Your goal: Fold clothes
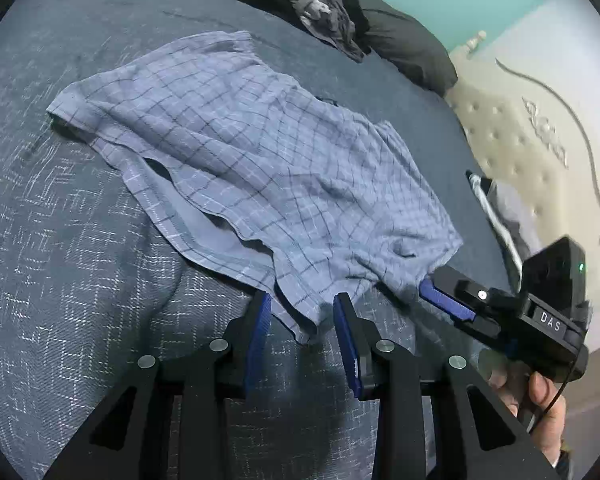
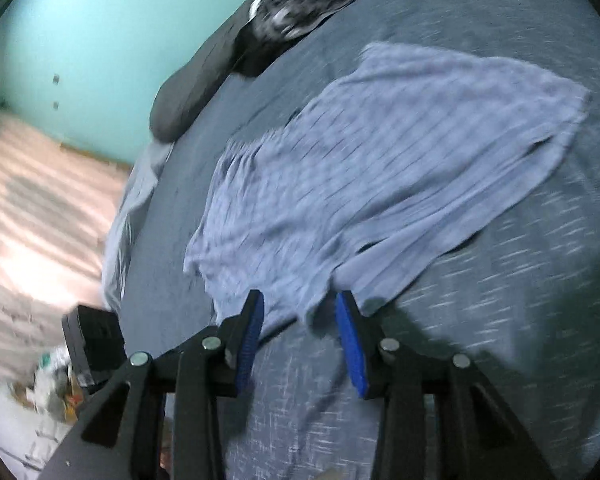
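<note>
Pointing down at a slant over the bed, my left gripper [image 1: 302, 316] has its two blue-padded fingers spread apart, with the near corner of the blue checked garment [image 1: 236, 160] lying in the gap between them; the pads do not press on the cloth. The garment lies spread across the dark blue patterned bedcover [image 1: 60, 260], doubled over itself, its hem and an opening facing the near side.

My right gripper [image 1: 446, 300] enters the left wrist view from the right, reaching level toward the garment's right corner, one blue pad at the cloth's edge; whether it touches cannot be told there. My right hand [image 1: 540, 404] wraps the handle beneath it, fingers curled.

From the right wrist view, which is blurred, the right gripper [image 2: 300, 320] also stands with fingers parted, the garment's [image 2: 380, 168] near edge between and just beyond the tips, not pinched. The left gripper's black body [image 2: 92, 340] shows at lower left.

A heap of dark clothes [image 1: 324, 8] rests at the far edge of the bed beside a dark pillow [image 1: 412, 48]. A teal wall [image 2: 80, 40] rises behind.
</note>
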`<state>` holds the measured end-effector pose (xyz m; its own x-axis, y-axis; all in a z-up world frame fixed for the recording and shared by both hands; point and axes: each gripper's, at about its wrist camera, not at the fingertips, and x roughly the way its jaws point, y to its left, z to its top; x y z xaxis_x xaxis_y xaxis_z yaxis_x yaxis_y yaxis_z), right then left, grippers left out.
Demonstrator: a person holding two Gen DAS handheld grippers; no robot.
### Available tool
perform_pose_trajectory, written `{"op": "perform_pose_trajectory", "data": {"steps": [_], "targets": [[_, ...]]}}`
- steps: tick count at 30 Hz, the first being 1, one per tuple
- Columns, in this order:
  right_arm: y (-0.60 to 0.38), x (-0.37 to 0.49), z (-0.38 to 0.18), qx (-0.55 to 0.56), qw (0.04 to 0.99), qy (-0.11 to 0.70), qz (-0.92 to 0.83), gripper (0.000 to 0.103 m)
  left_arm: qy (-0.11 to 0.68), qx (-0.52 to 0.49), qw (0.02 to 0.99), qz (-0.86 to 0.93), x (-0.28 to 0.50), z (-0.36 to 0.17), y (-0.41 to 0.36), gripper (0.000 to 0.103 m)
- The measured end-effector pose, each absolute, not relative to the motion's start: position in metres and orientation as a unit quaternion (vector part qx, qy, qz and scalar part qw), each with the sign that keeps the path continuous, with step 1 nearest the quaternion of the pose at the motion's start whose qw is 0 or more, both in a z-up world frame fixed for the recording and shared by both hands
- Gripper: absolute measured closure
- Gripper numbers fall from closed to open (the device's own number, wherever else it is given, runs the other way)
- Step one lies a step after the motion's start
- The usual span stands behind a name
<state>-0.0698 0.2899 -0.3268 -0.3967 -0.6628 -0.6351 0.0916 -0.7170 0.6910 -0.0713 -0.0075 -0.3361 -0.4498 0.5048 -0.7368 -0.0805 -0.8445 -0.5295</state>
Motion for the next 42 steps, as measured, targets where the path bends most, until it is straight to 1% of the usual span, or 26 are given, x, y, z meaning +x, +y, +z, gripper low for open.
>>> {"op": "perform_pose_trajectory", "data": {"steps": [3,5,6,7,8,9,10,11,13,19,28,34,39,42], "targets": [[0.283,-0.068,-0.332,0.497,0.232,-0.272,-0.79,0.064,-0.215,-0.495,0.182,0.822,-0.073,-0.339,-0.005,0.068],[0.284,-0.071,-0.337,0.497,0.232,-0.278,-0.788,0.065,-0.215,-0.499,0.185,0.819,-0.075,-0.343,-0.006,0.069],[0.287,-0.071,-0.338,0.495,0.236,-0.281,-0.788,0.068,-0.216,-0.5,0.185,0.818,-0.075,-0.345,-0.007,0.069],[0.287,-0.07,-0.338,0.49,0.24,-0.282,-0.789,0.077,-0.216,-0.5,0.185,0.818,-0.075,-0.347,-0.008,0.069],[0.285,-0.071,-0.337,0.488,0.242,-0.279,-0.791,0.086,-0.214,-0.5,0.187,0.818,-0.076,-0.348,-0.007,0.076],[0.283,-0.072,-0.335,0.487,0.244,-0.275,-0.792,0.089,-0.212,-0.5,0.189,0.818,-0.076,-0.348,-0.007,0.082],[0.281,-0.072,-0.334,0.485,0.247,-0.272,-0.794,0.094,-0.21,-0.499,0.191,0.819,-0.077,-0.348,-0.006,0.094],[0.28,-0.072,-0.332,0.482,0.25,-0.269,-0.795,0.099,-0.208,-0.5,0.195,0.818,-0.077,-0.348,-0.004,0.101],[0.28,-0.073,-0.331,0.48,0.252,-0.27,-0.796,0.101,-0.201,-0.498,0.199,0.819,-0.077,-0.347,-0.001,0.101],[0.282,-0.073,-0.331,0.475,0.257,-0.284,-0.792,0.102,-0.193,-0.494,0.212,0.821,-0.074,-0.341,0.004,0.102],[0.305,-0.06,-0.314,0.463,0.263,-0.311,-0.787,0.102,-0.165,-0.484,0.225,0.83,-0.056,-0.324,0.002,0.102],[0.308,-0.056,-0.322,0.483,0.25,-0.309,-0.78,0.102,-0.17,-0.494,0.222,0.823,-0.052,-0.327,-0.001,0.102],[0.308,-0.059,-0.341,0.514,0.232,-0.309,-0.766,0.102,-0.177,-0.498,0.221,0.82,-0.051,-0.328,-0.004,0.102],[0.313,-0.058,-0.339,0.512,0.226,-0.308,-0.769,0.102,-0.181,-0.5,0.22,0.817,-0.05,-0.328,-0.005,0.102]]}}
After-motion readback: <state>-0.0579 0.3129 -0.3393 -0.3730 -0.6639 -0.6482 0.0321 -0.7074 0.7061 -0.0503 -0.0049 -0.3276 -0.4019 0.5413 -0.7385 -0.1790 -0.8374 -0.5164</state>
